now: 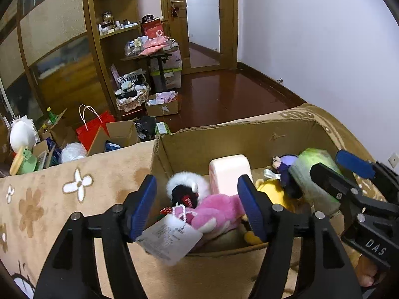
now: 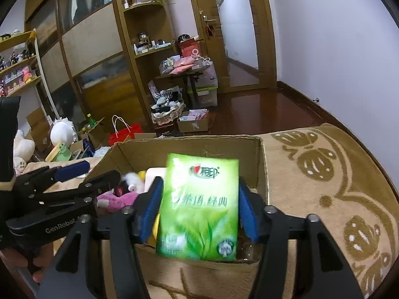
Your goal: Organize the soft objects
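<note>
An open cardboard box stands on a beige patterned blanket. Inside lie a pink plush toy with a white paper tag, a white fluffy toy, a pale pink block, a yellow plush and a purple doll. My left gripper hangs open over the pink plush, its pads apart from it. My right gripper is open over the box's right side. A green tissue pack stands blurred between its pads.
The beige blanket spreads to both sides of the box. Beyond it the dark floor holds cardboard boxes, a red paper bag, a basket of clothes and a loaded small table. Wooden shelves and a door stand behind.
</note>
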### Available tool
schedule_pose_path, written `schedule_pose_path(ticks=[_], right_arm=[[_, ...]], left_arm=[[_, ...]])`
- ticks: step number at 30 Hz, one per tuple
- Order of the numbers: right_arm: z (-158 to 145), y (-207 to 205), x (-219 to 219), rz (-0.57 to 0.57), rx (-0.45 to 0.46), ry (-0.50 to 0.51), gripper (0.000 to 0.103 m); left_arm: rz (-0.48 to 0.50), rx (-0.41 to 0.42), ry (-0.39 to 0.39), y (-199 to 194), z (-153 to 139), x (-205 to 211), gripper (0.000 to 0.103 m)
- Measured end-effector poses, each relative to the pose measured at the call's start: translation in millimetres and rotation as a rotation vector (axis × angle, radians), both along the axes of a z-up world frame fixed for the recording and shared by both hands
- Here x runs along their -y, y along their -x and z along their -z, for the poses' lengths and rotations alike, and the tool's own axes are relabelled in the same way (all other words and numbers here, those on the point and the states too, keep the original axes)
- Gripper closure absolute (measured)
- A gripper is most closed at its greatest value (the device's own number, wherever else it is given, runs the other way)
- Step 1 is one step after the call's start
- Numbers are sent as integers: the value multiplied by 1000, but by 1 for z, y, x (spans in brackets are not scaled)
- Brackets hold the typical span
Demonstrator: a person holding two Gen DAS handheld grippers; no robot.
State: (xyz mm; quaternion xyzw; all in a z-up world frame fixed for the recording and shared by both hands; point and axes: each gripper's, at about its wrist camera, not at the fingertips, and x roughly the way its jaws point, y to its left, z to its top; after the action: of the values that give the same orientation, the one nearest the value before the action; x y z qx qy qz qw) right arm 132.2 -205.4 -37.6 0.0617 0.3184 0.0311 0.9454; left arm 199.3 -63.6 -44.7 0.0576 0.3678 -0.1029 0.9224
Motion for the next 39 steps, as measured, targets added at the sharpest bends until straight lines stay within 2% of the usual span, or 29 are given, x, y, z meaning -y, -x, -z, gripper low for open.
schedule_pose_path(ticks=[4, 6, 8, 11, 12, 27, 36, 39], right_arm=[[-2, 2, -3, 3, 3, 7, 31], [-5, 7, -5, 4, 7, 15, 25], [-9, 11, -7, 6, 18, 26, 14], [-17, 18, -10, 24, 41, 51, 1], [-22, 22, -11, 40, 52, 59, 0], [-89, 85, -25, 71, 141, 113, 0], [-114, 134, -27, 74, 174, 124, 0], [-117, 150, -25, 76, 178, 114, 0]], left_arm=[[-18, 5, 3, 8, -5, -9, 24], [-23, 8, 11, 12, -8, -14, 18], [-31, 20, 9, 17, -15, -18, 17], [-43, 37, 12, 27, -23, -24, 8], [-47, 46, 15, 32, -27, -26, 7], [-75, 142, 29, 108, -82, -47, 3], [-88, 201, 50, 165, -108, -65, 3], [-83, 226, 34, 182, -111, -68, 3]])
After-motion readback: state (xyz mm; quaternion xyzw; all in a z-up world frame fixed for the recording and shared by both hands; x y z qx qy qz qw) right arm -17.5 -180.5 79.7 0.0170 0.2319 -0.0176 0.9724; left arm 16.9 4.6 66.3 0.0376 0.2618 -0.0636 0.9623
